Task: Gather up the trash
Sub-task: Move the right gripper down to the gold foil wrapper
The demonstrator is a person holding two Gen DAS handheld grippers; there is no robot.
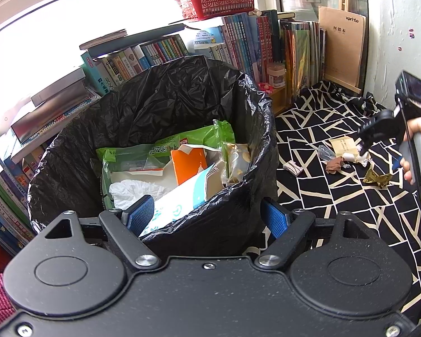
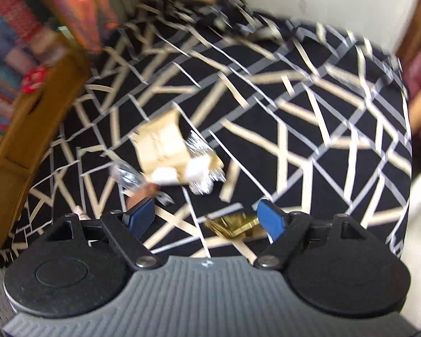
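Observation:
A bin lined with a black bag (image 1: 182, 92) stands in front of me in the left wrist view, filled with a green wrapper (image 1: 165, 147), an orange carton and white tissue. My left gripper (image 1: 207, 216) is open, one pad inside the near rim and one outside it. On the black-and-cream patterned cloth (image 2: 308, 106) lies a small litter pile: beige paper (image 2: 160, 143), white scraps (image 2: 196, 168), silver wrappers (image 2: 126, 177) and a gold wrapper (image 2: 233, 224). My right gripper (image 2: 205, 219) hovers open just short of the pile, the gold wrapper near its right pad. The same right gripper (image 1: 365, 146) shows held in a hand.
Rows of books (image 1: 247, 36) line the back, with a red basket (image 1: 216, 0) on top and a small jar (image 1: 276, 74) beside them. A brown notebook (image 1: 342, 47) leans on the white wall. A wooden shelf edge (image 2: 28, 129) borders the cloth on the left.

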